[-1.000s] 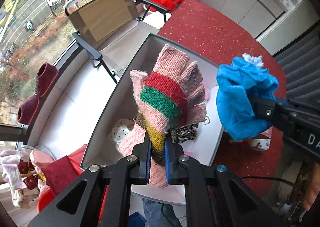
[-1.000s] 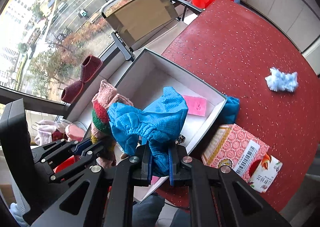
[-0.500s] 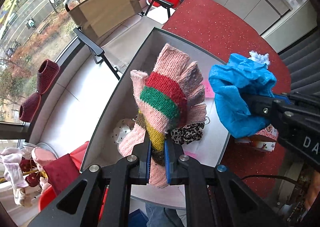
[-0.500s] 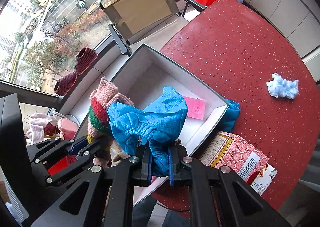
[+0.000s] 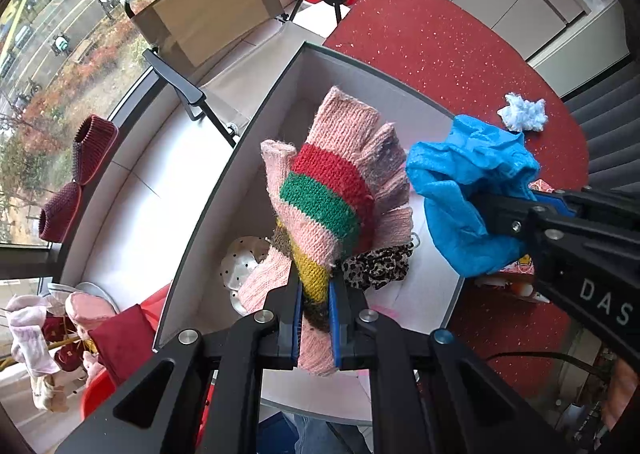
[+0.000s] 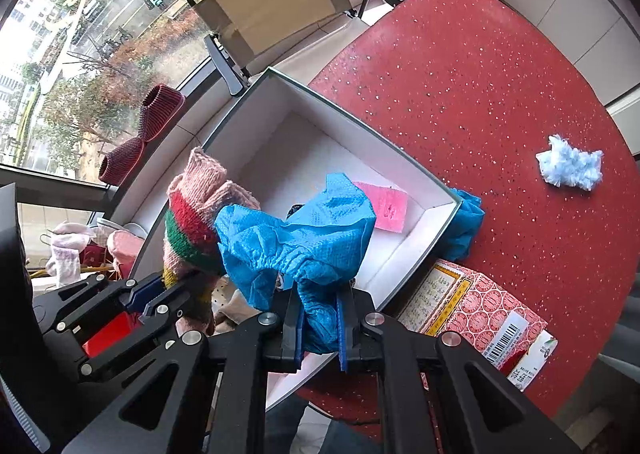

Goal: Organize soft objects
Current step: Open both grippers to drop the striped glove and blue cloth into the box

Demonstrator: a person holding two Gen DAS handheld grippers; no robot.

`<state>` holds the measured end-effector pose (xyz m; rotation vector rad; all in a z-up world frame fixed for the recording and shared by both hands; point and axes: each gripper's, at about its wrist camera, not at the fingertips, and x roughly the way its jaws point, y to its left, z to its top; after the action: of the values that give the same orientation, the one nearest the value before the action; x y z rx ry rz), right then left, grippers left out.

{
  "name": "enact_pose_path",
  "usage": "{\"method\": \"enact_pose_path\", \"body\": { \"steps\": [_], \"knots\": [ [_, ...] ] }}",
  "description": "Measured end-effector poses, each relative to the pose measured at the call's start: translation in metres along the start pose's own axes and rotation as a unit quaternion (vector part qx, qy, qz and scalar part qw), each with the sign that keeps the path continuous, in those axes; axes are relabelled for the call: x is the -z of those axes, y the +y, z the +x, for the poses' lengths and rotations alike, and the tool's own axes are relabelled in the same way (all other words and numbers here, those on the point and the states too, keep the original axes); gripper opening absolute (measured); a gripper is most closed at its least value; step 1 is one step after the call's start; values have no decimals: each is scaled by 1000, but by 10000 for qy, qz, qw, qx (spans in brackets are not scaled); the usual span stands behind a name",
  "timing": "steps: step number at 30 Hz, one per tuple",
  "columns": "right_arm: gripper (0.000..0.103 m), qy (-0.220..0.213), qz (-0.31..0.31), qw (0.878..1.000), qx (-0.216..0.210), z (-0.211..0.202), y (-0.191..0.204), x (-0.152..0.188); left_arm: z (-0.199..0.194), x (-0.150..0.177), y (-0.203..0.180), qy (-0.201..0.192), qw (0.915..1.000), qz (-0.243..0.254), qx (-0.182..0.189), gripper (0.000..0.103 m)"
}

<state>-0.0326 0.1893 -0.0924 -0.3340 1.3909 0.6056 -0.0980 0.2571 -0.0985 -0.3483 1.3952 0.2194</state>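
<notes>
Soft, even daylight enters through the window (image 5: 60,65) at ten o'clock, so both views are bright, with only faint shadows inside the white box (image 6: 304,149). Fisheye distortion bends straight lines strongly toward the rims, and a black vignette fills the corners. Focus is sharp at centre, softening slightly at the edges.

Coarse knit glove (image 5: 340,189) (matt wool)
</notes>
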Motion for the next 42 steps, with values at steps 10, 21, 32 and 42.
{"method": "enact_pose_path", "body": {
  "steps": [10,21,32,42],
  "knots": [
    [12,57,30,10000,31,8,-3,-4,7,-3,-3,95,9999,38,-111,12],
    [12,93,96,9999,10,14,-7,-6,15,-2,-6,249,9996,53,-132,13],
    [82,-37,375,9986,-380,0,-23,0,5,0,-5,97,9998,-81,-135,81],
    [82,-240,1381,9849,-1019,-59,-111,18,-16,-9,-17,72,9959,-322,848,92]
  ]
}}
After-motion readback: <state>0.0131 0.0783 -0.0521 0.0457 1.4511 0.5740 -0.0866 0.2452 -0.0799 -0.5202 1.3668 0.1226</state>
